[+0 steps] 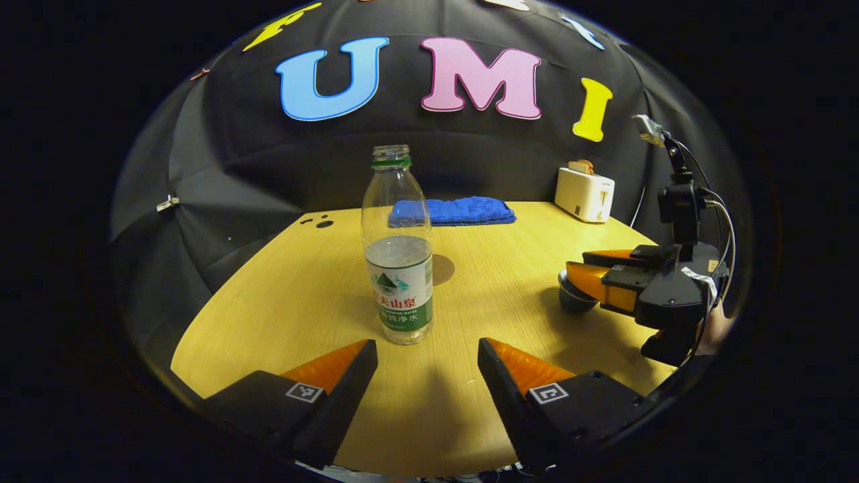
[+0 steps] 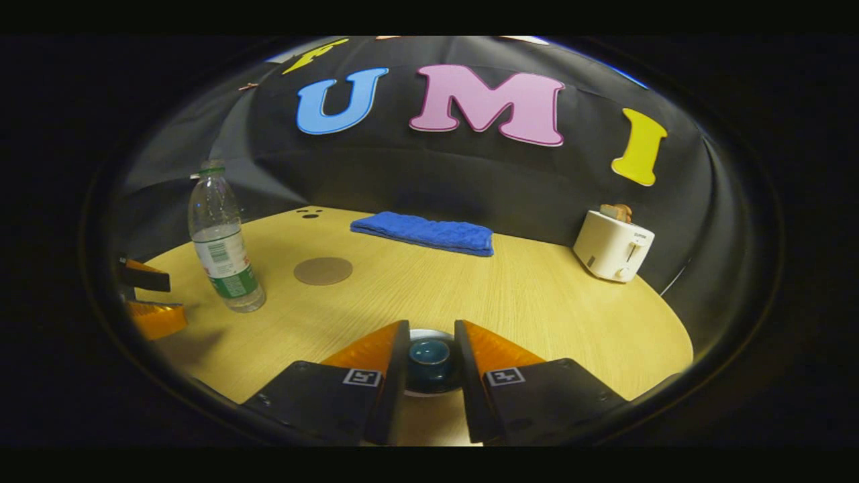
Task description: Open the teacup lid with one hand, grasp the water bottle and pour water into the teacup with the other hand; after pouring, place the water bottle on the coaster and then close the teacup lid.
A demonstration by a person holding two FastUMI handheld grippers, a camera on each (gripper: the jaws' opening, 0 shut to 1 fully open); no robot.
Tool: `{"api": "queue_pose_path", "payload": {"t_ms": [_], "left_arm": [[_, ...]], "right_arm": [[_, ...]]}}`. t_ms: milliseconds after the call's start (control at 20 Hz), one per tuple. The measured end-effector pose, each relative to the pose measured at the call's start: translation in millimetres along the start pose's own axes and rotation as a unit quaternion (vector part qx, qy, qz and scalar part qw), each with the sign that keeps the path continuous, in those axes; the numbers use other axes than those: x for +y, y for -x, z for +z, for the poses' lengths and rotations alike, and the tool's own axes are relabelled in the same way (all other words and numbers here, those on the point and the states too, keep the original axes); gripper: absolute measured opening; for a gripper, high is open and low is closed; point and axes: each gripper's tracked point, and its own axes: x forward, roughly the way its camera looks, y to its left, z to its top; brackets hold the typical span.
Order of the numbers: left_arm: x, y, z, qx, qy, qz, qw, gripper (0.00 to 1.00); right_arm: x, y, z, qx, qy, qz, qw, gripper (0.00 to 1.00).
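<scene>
A clear, uncapped water bottle [image 1: 398,268] with a green label stands upright on the wooden table [image 1: 282,302]. It is just ahead of my left gripper [image 1: 427,349], which is open and apart from it. The same bottle [image 2: 225,255] sits at the left of the right gripper view, near the left gripper [image 2: 176,298]. A round brown coaster [image 2: 323,270] lies flat behind the bottle and shows partly hidden by it [image 1: 443,270]. My right gripper [image 2: 431,330] is shut on the knob of the dark teacup lid [image 2: 429,353]. In the left gripper view, the right gripper [image 1: 576,265] hangs over the teacup [image 1: 574,300].
A folded blue towel [image 2: 424,233] lies at the table's back edge. A white toaster [image 2: 612,245] with toast in it stands at the back right, with a cable behind it. Bare wood lies between the bottle, coaster and teacup.
</scene>
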Motion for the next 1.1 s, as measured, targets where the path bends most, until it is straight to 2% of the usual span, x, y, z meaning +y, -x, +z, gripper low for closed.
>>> {"api": "queue_pose_path", "payload": {"t_ms": [50, 100, 150, 200, 350, 400, 500, 550, 600, 650, 700, 800, 850, 900, 1050, 1100], "left_arm": [[0, 0, 0, 0.000, 0.001, 0.001, 1.000, 0.95], [2, 0, 0, -0.002, 0.001, 0.002, 1.000, 0.95], [3, -1, 2, -0.004, 0.000, 0.004, 1.000, 0.95], [5, -2, 3, -0.007, -0.001, 0.005, 1.000, 0.95], [12, -9, 9, -0.020, -0.004, 0.014, 1.000, 0.95], [13, -11, 14, -0.027, -0.002, 0.014, 1.000, 0.95], [15, -15, 22, -0.041, 0.009, 0.012, 0.999, 0.95], [19, -19, 26, -0.048, 0.015, 0.016, 0.999, 0.96], [22, -24, 31, -0.053, 0.022, 0.019, 0.998, 0.95], [24, -28, 35, -0.059, 0.027, 0.021, 0.998, 0.95], [27, -33, 40, -0.066, 0.031, 0.023, 0.997, 0.95], [34, -41, 48, -0.080, 0.027, 0.027, 0.996, 0.96], [37, -45, 53, -0.087, 0.022, 0.030, 0.996, 0.95], [37, -49, 57, -0.093, 0.020, 0.026, 0.995, 0.95], [34, -62, 66, -0.105, 0.021, 0.011, 0.994, 0.96], [35, -68, 70, -0.108, 0.021, 0.011, 0.994, 0.95]], "right_arm": [[0, -2, -2, 0.003, 0.004, 0.000, 1.000, 0.41], [0, 0, -1, 0.003, 0.004, 0.001, 1.000, 0.33], [2, -1, -1, 0.004, 0.002, 0.006, 1.000, 0.38], [-1, 0, -1, 0.003, -0.001, 0.002, 1.000, 0.33], [0, -1, -1, 0.003, -0.016, 0.003, 1.000, 0.31], [1, -2, 0, 0.003, -0.016, 0.005, 1.000, 0.33], [1, -2, 0, 0.005, -0.023, 0.009, 1.000, 0.19], [1, -3, 1, 0.006, -0.025, 0.009, 1.000, 0.19], [0, -2, 2, 0.006, -0.025, 0.007, 1.000, 0.24], [-1, -1, 3, 0.006, -0.026, 0.006, 1.000, 0.19], [-3, -1, 5, 0.005, -0.028, 0.004, 1.000, 0.24], [-7, 3, 8, 0.002, -0.034, -0.002, 0.999, 0.24], [-10, 6, 10, -0.004, -0.037, -0.010, 0.999, 0.19], [-12, 7, 10, -0.006, -0.040, -0.015, 0.999, 0.24], [-12, 11, 8, -0.002, -0.055, -0.020, 0.998, 0.24], [-11, 12, 8, -0.001, -0.059, -0.020, 0.998, 0.19]]}}
